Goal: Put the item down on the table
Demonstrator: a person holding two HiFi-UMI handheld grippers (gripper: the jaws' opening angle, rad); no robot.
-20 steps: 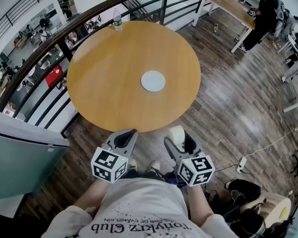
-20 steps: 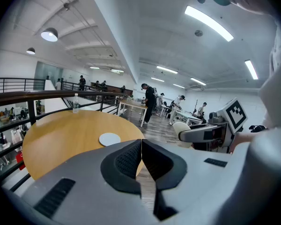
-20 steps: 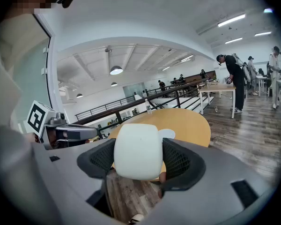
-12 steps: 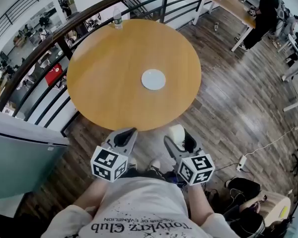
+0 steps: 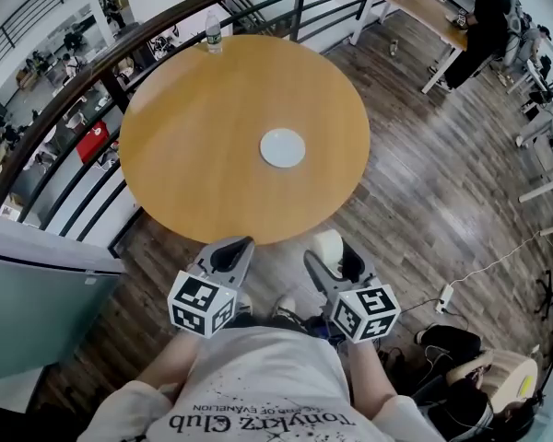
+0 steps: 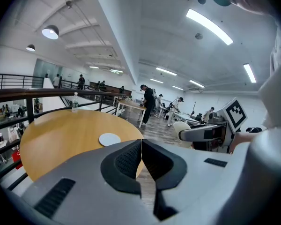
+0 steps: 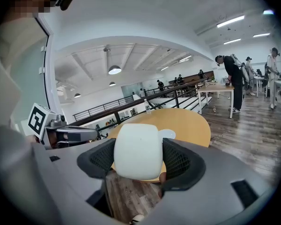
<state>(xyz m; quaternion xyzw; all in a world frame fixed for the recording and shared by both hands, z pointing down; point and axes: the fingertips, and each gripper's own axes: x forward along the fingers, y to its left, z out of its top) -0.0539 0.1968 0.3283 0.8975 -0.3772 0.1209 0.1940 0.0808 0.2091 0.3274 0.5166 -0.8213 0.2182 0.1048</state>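
My right gripper (image 5: 329, 260) is shut on a white cup (image 5: 328, 247), held over the floor just short of the round wooden table (image 5: 194, 155). In the right gripper view the cup (image 7: 137, 151) fills the space between the two black pads. My left gripper (image 5: 232, 254) is shut with nothing in it; its pads meet in the left gripper view (image 6: 141, 156). A white coaster (image 5: 283, 148) lies near the table's middle, ahead of both grippers. It shows too in the left gripper view, coaster (image 6: 109, 138).
A water bottle (image 5: 214, 33) stands at the table's far edge by the dark railing (image 5: 92, 67). A person (image 5: 484, 17) stands at a long desk (image 5: 415, 3) at the far right. Cables and a power strip (image 5: 444, 297) lie on the wooden floor at right.
Both grippers keep their places and the cup stays held. The view has shifted slightly, nothing more.
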